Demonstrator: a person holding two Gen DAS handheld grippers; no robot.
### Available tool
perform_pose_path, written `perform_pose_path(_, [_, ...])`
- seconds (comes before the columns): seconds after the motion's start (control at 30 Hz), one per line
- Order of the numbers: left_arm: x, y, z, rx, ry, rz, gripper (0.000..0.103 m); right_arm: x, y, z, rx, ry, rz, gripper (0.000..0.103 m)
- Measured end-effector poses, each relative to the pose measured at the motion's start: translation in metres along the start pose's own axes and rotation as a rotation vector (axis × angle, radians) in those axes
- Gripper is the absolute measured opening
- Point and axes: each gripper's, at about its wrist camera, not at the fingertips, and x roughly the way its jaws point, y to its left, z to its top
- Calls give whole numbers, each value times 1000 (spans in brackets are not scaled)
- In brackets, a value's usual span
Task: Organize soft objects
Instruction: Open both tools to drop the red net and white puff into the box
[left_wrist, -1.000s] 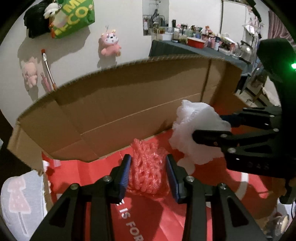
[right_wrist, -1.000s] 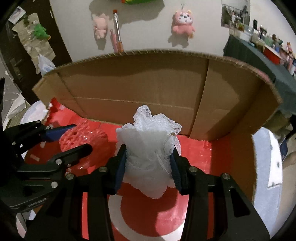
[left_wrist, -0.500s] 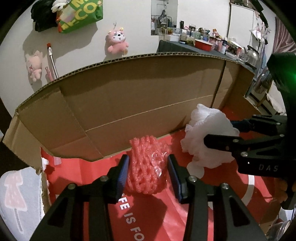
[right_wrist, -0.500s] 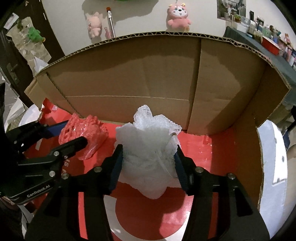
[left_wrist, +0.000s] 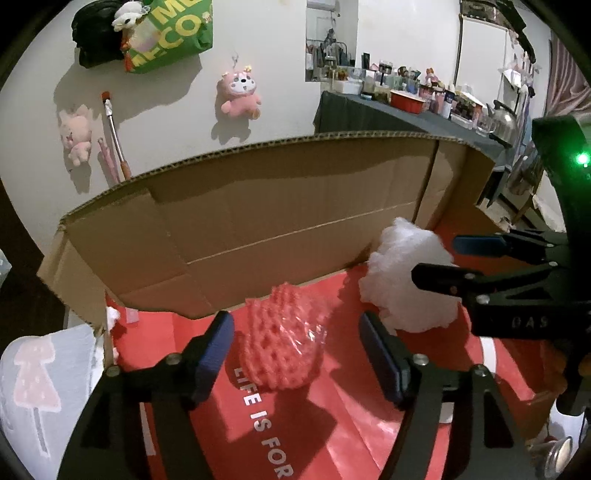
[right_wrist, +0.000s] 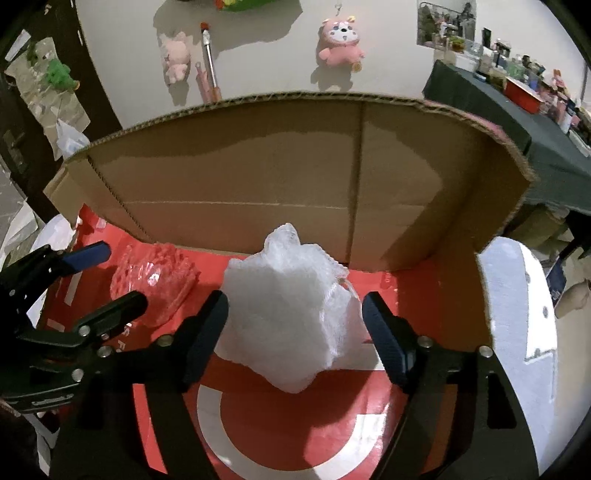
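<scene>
A pink foam net (left_wrist: 282, 338) lies on the red floor of a cardboard box (left_wrist: 258, 206), between the spread fingers of my left gripper (left_wrist: 297, 349), which is open and not touching it. A white foam net (right_wrist: 291, 314) lies to its right on the red floor, between the spread fingers of my right gripper (right_wrist: 295, 332), also open. The white net (left_wrist: 404, 284) and the right gripper (left_wrist: 448, 260) show at the right of the left wrist view. The pink net (right_wrist: 157, 282) and the left gripper (right_wrist: 107, 275) show at the left of the right wrist view.
The box's tall back wall (right_wrist: 258, 192) and right side flap (right_wrist: 461, 177) stand close behind both nets. Pale fabric (right_wrist: 517, 317) lies beside the box on the right and also on the left (left_wrist: 29, 384). Plush toys (left_wrist: 240, 94) hang on the wall behind.
Both grippers have opened and let go of their nets, which now rest on the box floor. Both grippers have drawn back slightly.
</scene>
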Motion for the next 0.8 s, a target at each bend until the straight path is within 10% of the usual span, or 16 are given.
perform_pose_path(0.37, [-61,-1,5,-33,-126,22,99,-58,0,-6,16,-93,-28,82])
perform_pose_path(0.8, [-174,-30,-21,-42,-317,22,103,-187,27,-44,-29,-309,-43,98])
